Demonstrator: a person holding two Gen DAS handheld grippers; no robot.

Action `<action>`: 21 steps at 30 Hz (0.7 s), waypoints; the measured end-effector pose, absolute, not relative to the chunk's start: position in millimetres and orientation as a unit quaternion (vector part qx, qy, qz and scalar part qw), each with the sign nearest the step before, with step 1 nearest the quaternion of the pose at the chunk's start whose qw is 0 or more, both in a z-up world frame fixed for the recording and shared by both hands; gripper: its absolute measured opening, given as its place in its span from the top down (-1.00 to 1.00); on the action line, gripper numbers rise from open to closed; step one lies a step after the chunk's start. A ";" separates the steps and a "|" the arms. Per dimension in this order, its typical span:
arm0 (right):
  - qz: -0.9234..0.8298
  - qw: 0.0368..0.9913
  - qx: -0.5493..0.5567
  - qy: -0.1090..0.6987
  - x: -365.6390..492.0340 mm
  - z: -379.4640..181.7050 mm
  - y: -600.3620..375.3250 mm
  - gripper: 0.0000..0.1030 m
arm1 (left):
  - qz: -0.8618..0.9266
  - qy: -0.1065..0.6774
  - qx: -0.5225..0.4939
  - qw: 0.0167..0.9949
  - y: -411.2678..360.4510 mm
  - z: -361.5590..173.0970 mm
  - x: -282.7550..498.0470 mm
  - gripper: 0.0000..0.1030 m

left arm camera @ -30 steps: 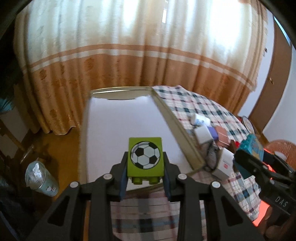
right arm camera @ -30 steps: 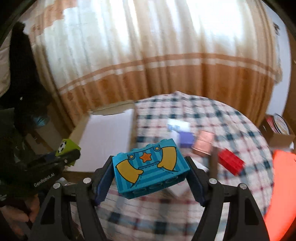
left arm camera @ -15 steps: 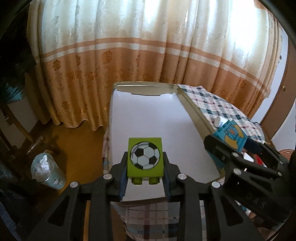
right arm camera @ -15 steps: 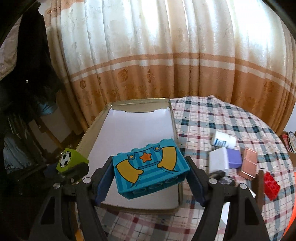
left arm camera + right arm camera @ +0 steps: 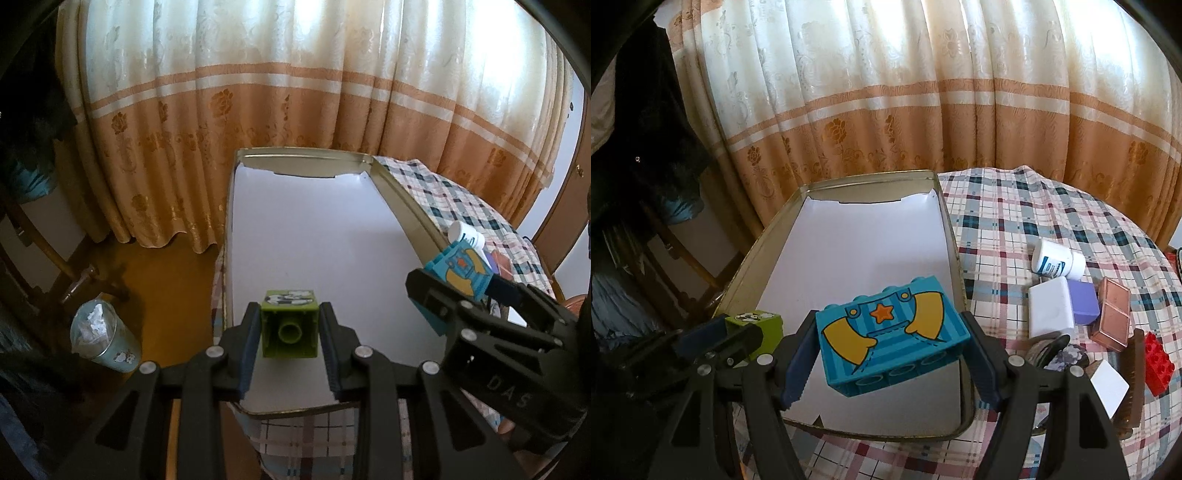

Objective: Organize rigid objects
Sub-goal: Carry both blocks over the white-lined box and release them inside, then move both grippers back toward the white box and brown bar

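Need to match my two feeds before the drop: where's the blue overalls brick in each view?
Left wrist: blue overalls brick at right edge, held in the right tongs, over the tray's right rim.
Right wrist: brick at lower centre, between the tongs' fingers.
Shared landmark: paper-lined metal tray.
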State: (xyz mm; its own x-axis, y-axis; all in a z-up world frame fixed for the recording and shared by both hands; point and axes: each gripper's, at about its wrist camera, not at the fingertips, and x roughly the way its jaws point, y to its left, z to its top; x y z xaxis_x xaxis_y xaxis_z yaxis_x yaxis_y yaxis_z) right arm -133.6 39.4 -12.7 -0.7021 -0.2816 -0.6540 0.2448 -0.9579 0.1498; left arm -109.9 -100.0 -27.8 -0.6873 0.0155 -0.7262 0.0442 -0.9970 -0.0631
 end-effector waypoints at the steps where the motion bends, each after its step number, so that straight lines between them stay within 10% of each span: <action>1: -0.922 0.145 0.359 -0.026 -134.3 -13.1 39.5 -0.46 | -0.918 0.037 0.395 0.009 -100.2 -27.8 -110.0 0.41; 19: -0.907 0.194 0.344 -0.147 -122.7 -1.1 69.7 -0.49 | -0.917 0.024 0.397 0.011 -90.6 -27.2 -112.9 0.40; 21: -0.911 0.183 0.339 -0.147 -119.8 1.0 74.2 -0.49 | -0.918 0.019 0.396 0.015 -88.4 -26.8 -112.6 0.14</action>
